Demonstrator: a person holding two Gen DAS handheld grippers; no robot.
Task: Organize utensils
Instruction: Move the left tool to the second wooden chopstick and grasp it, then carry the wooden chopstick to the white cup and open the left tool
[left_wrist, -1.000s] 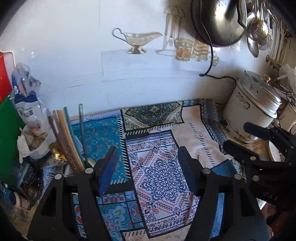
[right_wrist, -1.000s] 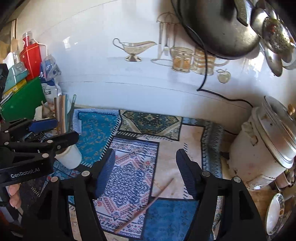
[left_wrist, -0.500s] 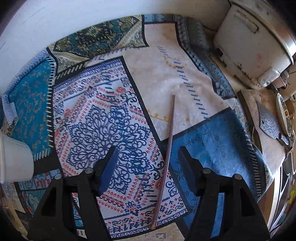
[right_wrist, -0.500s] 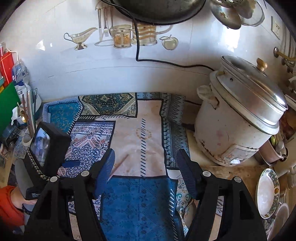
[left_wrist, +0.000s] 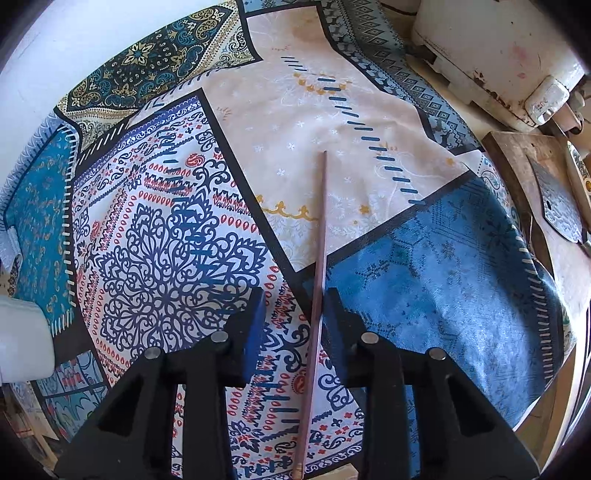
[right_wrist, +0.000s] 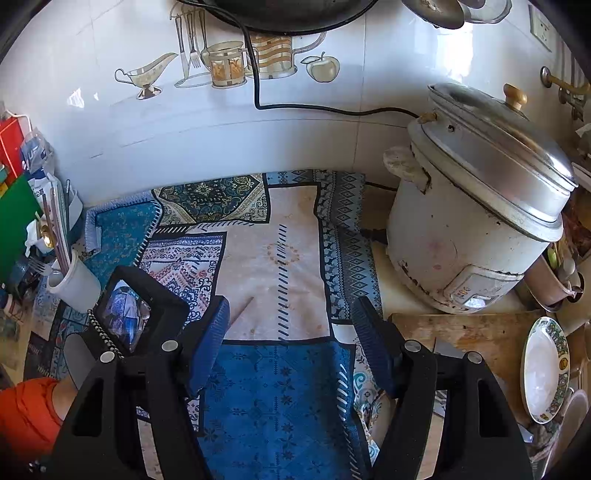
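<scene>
I hold my left gripper (left_wrist: 293, 310) low over the cloth (left_wrist: 424, 280), with its fingers apart and one on each side of the chopstick (left_wrist: 320, 229). The chopstick lies flat on the cloth and runs almost along my fingers; it sits just beside the right finger, so the gap is not centered on it. I think I came from above this way because a thin stick is easier to pinch across its width. It is not yet clamped. My right gripper (right_wrist: 290, 332) hangs further back, fingers wide apart and holding nothing. The cup (right_wrist: 74, 282) with other utensils stands at the left, probably where the chopstick should go.
</scene>
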